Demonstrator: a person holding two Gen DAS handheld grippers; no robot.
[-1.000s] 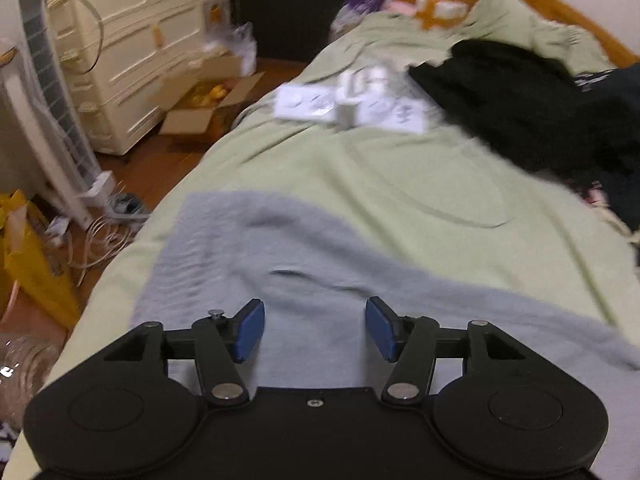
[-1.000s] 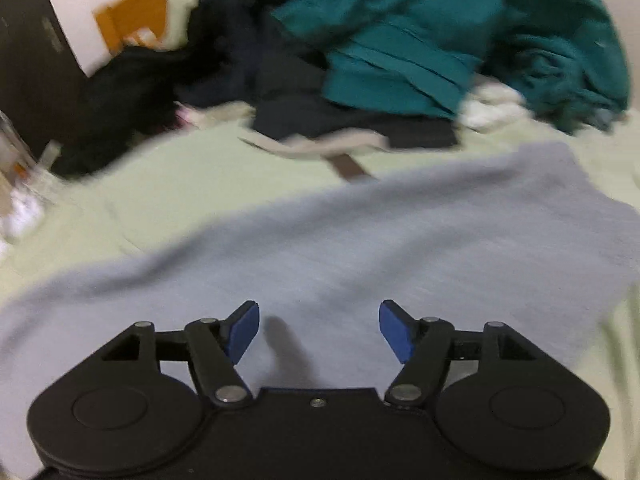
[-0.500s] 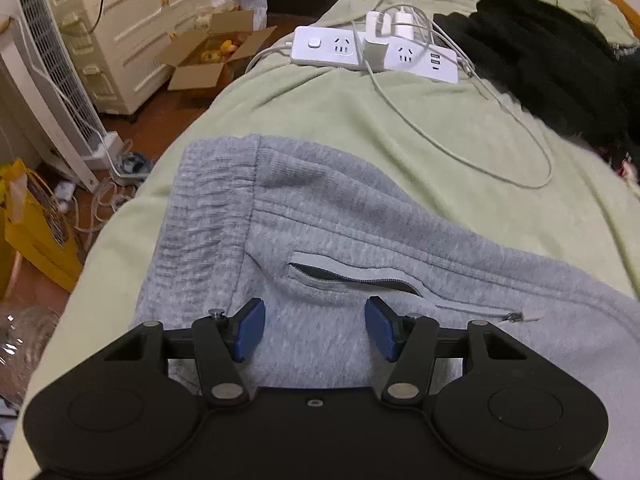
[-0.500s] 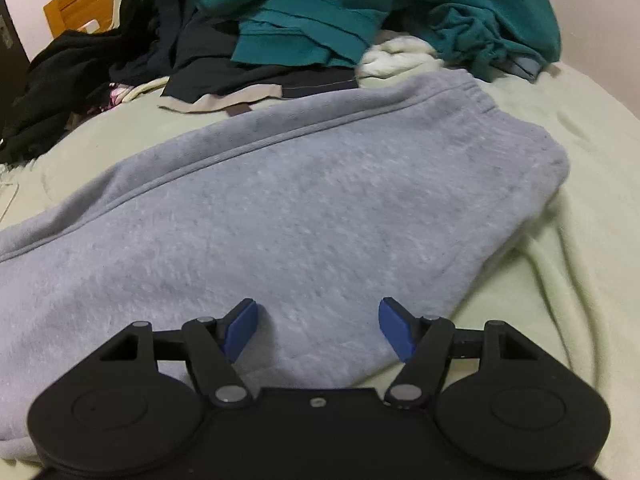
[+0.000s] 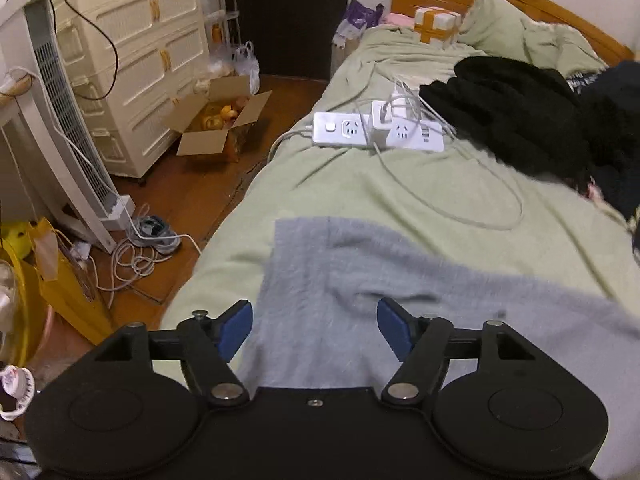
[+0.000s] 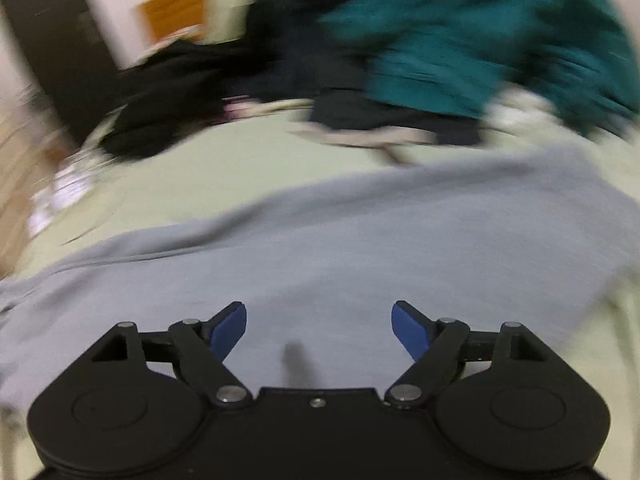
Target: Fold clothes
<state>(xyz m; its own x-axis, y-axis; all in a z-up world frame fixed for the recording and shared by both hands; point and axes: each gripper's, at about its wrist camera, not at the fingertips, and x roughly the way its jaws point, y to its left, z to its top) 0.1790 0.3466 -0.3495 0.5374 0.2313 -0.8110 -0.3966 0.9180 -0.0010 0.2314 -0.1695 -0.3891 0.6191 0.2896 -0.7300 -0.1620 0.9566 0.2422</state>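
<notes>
Grey sweatpants (image 5: 360, 280) lie spread flat on the pale green bed cover (image 5: 340, 184). In the left wrist view my left gripper (image 5: 314, 326) is open and empty, held above their waistband end near the bed's left edge. In the right wrist view, which is blurred, my right gripper (image 6: 318, 328) is open and empty above the middle of the same grey sweatpants (image 6: 340, 248).
A white power strip (image 5: 376, 130) with cables lies on the bed beyond the pants. Black clothes (image 5: 520, 116) are piled at the right. Teal clothes (image 6: 480, 48) and dark clothes (image 6: 192, 92) are heaped behind. A fan heater (image 5: 52, 128), drawers, a cardboard box (image 5: 220, 120) and cords are on the floor to the left.
Both grippers have lifted and pulled back from the sweatpants, so more of the bed and room shows. The right wrist view has swung left and blurred. Both stay open.
</notes>
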